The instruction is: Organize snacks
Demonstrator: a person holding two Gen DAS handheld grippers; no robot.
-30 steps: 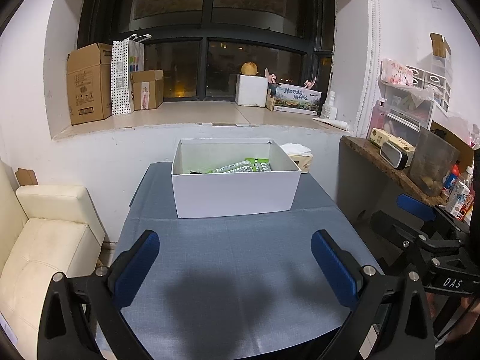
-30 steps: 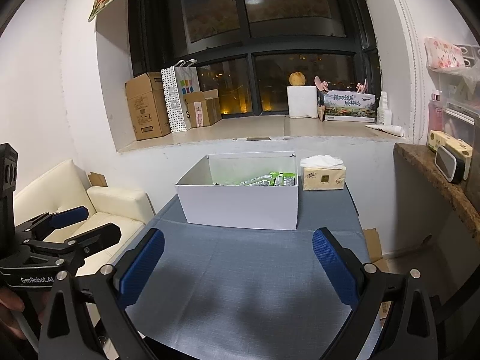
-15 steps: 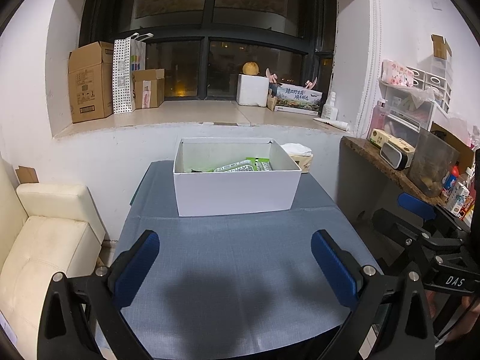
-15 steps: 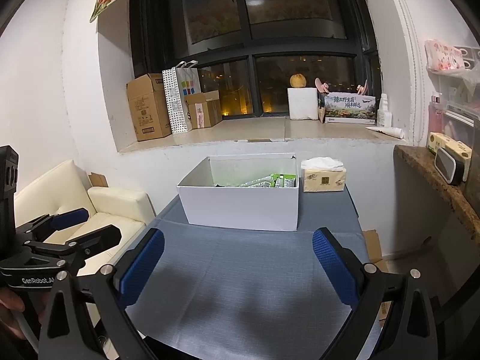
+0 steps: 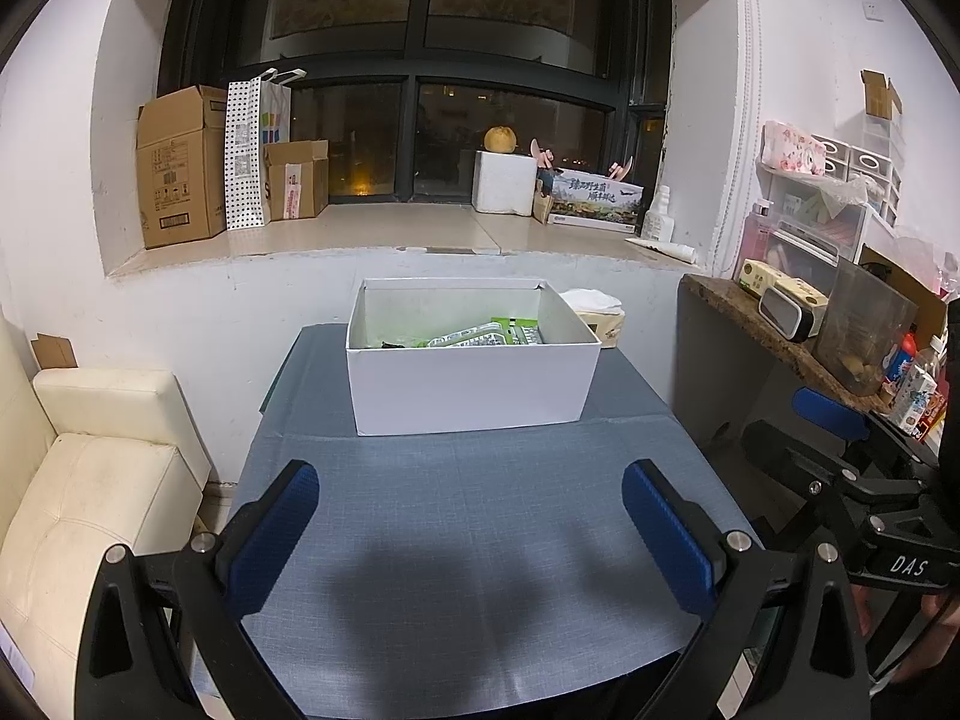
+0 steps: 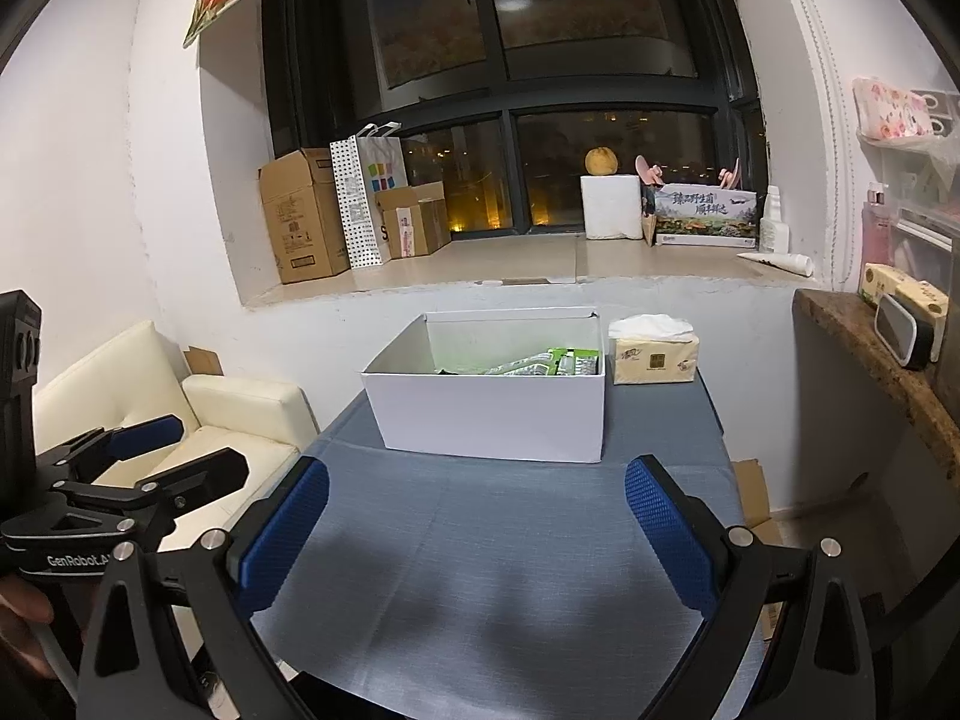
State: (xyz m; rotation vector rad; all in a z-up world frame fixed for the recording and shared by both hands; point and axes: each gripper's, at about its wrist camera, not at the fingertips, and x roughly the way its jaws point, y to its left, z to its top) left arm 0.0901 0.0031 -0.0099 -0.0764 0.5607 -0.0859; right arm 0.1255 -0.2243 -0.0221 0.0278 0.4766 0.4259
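A white open box (image 5: 468,387) stands at the far side of the blue-grey table (image 5: 480,528). Green and silver snack packets (image 5: 480,336) lie inside it. The box (image 6: 492,414) and the packets (image 6: 552,363) also show in the right wrist view. My left gripper (image 5: 471,531) is open and empty, held above the near part of the table. My right gripper (image 6: 477,531) is open and empty too, at the same distance from the box. Each gripper shows at the edge of the other's view.
A tissue pack (image 6: 654,351) sits right of the box. A cream sofa (image 5: 90,480) stands left of the table. A stone counter (image 5: 780,342) with jars and bottles is on the right. Cardboard boxes (image 5: 180,168) line the window sill.
Both views have drifted very slightly; the box sits a touch higher in frame. Both grippers stay open and empty.
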